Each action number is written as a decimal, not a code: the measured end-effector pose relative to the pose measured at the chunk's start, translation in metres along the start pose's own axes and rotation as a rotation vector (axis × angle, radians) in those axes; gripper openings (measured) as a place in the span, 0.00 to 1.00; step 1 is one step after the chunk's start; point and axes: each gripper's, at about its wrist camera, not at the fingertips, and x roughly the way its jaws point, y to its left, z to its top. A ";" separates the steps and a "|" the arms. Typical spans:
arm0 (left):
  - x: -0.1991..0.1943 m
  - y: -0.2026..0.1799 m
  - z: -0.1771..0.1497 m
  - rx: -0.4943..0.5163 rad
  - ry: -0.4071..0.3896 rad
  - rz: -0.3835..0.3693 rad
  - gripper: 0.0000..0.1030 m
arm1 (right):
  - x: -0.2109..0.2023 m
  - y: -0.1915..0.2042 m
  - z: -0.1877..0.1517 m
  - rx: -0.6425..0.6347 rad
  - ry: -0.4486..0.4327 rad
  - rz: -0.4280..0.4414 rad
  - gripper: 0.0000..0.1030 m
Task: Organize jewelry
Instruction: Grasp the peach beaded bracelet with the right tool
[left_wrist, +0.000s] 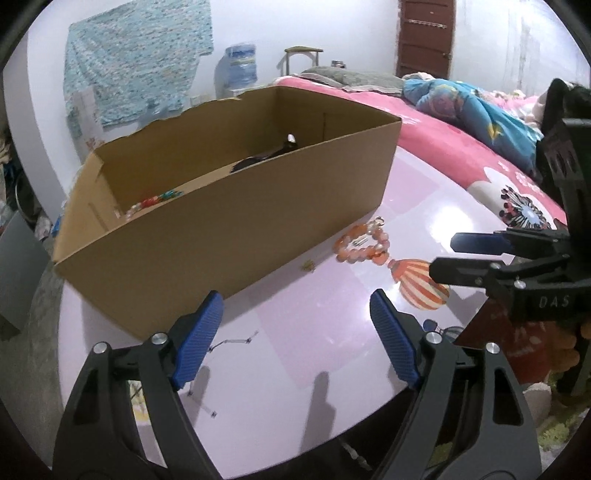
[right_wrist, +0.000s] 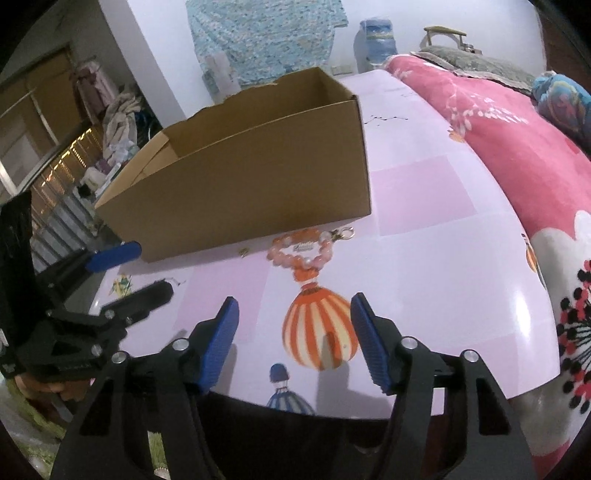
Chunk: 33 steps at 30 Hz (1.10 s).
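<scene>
An orange and pink bead bracelet (left_wrist: 364, 242) with a gold clasp lies on the pink table just in front of the open cardboard box (left_wrist: 229, 206); it also shows in the right wrist view (right_wrist: 308, 247). A small gold piece (left_wrist: 307, 264) lies by the box wall (right_wrist: 243, 252). Inside the box lie colourful beads (left_wrist: 157, 201) and a dark item (left_wrist: 266, 157). My left gripper (left_wrist: 297, 338) is open and empty, low over the table near the box. My right gripper (right_wrist: 293, 339) is open and empty, short of the bracelet.
The table (left_wrist: 295, 369) has a printed balloon pattern (right_wrist: 319, 332). A bed with a pink blanket (right_wrist: 517, 147) runs along the right side. The box (right_wrist: 240, 177) stands at the table's left. Clutter and shelves (right_wrist: 92, 147) stand beyond the table's left edge.
</scene>
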 end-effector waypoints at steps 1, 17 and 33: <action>0.003 -0.002 0.001 0.009 0.001 0.000 0.70 | 0.002 -0.002 0.002 0.006 -0.001 -0.001 0.53; 0.042 -0.021 0.010 0.116 0.031 -0.052 0.42 | 0.053 -0.007 0.045 0.057 0.069 -0.037 0.21; 0.046 -0.011 0.003 0.096 0.008 -0.105 0.42 | 0.058 0.014 0.057 0.052 0.083 -0.076 0.09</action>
